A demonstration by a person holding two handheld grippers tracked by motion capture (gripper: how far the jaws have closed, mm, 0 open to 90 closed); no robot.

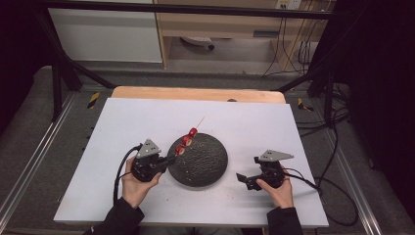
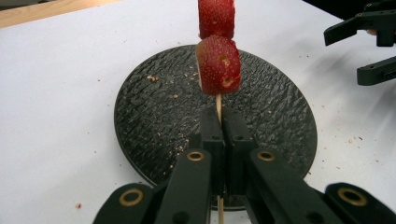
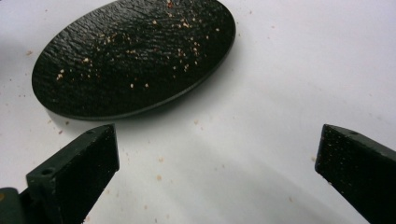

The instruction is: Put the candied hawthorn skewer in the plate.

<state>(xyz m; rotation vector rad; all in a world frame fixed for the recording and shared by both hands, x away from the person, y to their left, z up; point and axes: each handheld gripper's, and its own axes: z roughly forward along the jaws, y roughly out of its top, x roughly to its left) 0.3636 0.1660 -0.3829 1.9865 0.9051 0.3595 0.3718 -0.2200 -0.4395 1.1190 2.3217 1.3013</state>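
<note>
A thin wooden skewer carries three red strawberry pieces and slants up over the left rim of a round black textured plate. My left gripper is shut on the skewer's lower end. In the left gripper view the jaws meet on the stick just under the lowest strawberry piece, above the plate. To the right of the plate, my right gripper stands open with nothing between its fingers. Its wide-set jaws hover low over the white surface near the plate.
The plate lies on a white board with a wooden strip along its far edge. Small crumbs dot the plate and the board. The open right gripper also appears in the left gripper view. Cables trail off to the right.
</note>
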